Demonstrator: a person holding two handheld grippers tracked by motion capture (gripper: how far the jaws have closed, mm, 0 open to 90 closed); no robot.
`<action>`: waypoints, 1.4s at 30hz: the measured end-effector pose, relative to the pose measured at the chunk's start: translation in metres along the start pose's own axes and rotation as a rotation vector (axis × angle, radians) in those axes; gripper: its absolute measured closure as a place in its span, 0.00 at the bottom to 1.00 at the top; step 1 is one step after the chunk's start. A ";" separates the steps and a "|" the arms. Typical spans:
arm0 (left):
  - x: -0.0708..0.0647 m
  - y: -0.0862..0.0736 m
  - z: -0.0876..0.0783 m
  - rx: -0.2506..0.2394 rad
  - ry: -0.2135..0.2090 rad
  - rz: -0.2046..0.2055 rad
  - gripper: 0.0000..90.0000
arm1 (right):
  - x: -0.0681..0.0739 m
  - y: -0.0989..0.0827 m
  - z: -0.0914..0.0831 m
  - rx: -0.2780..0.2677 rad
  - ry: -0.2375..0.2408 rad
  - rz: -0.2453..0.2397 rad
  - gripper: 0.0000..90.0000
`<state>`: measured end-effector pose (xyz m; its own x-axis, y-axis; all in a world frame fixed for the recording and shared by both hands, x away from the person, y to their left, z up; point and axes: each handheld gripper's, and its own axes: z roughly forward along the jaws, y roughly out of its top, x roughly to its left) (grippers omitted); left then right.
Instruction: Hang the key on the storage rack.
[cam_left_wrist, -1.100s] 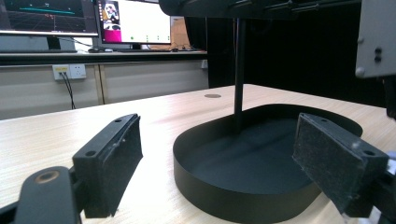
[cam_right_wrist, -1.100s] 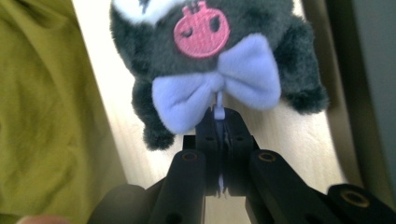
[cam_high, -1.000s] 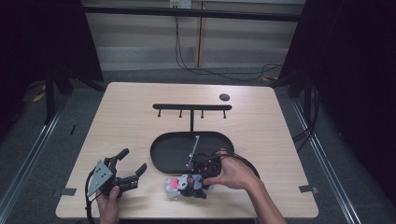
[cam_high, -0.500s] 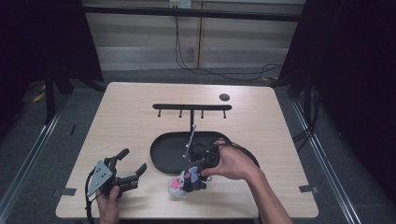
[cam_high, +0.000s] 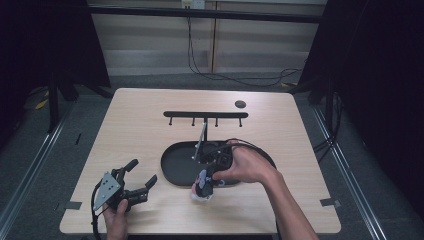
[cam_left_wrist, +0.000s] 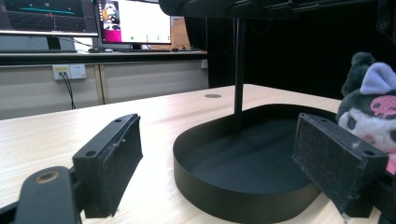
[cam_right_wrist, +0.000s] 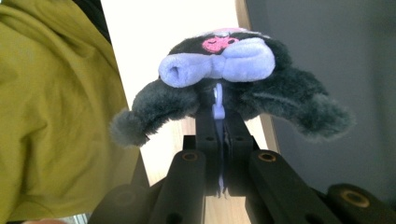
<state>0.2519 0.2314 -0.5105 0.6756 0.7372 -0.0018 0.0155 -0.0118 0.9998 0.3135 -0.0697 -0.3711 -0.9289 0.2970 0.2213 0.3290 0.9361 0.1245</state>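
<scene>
A plush toy (cam_high: 202, 190) with black ears, a lilac bow and a pink skull mark hangs at the near rim of the black oval tray (cam_high: 172, 167). My right gripper (cam_high: 206, 176) is shut on the toy's lilac hanging loop (cam_right_wrist: 218, 109), with the plush toy (cam_right_wrist: 224, 70) dangling beyond the jaws. From the tray rises a thin pole (cam_high: 201, 140) bearing a black bar with several hooks (cam_high: 205, 114). My left gripper (cam_high: 142, 174) stands open near the table's front left, nothing between its pads (cam_left_wrist: 112, 163), facing the tray (cam_left_wrist: 224, 186) and the plush toy (cam_left_wrist: 369, 107).
A small dark round disc (cam_high: 240, 104) lies at the far right of the wooden table (cam_high: 300, 150). An olive-clad arm or body (cam_right_wrist: 56, 107) is close on the left in the right gripper view. Monitors (cam_left_wrist: 130, 21) stand beyond the table.
The right hand has risen and moved toward the tray, lifting the plush toy from where it lay on the table. The left gripper has stayed put, still open.
</scene>
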 end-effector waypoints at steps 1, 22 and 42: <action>0.000 0.000 0.000 0.000 0.000 0.000 0.17 | 0.000 0.001 -0.001 -0.002 0.002 -0.004 0.97; 0.000 0.000 0.000 0.001 0.000 0.001 0.17 | -0.025 0.027 -0.041 -0.022 0.007 -0.029 0.97; 0.000 0.000 0.000 -0.001 0.000 0.003 0.17 | -0.057 0.049 -0.069 0.011 -0.055 -0.038 0.97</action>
<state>0.2518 0.2313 -0.5106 0.6760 0.7369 0.0012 0.0129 -0.0134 0.9998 0.3939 -0.0541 -0.3112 -0.9489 0.2704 0.1629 0.2912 0.9489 0.1214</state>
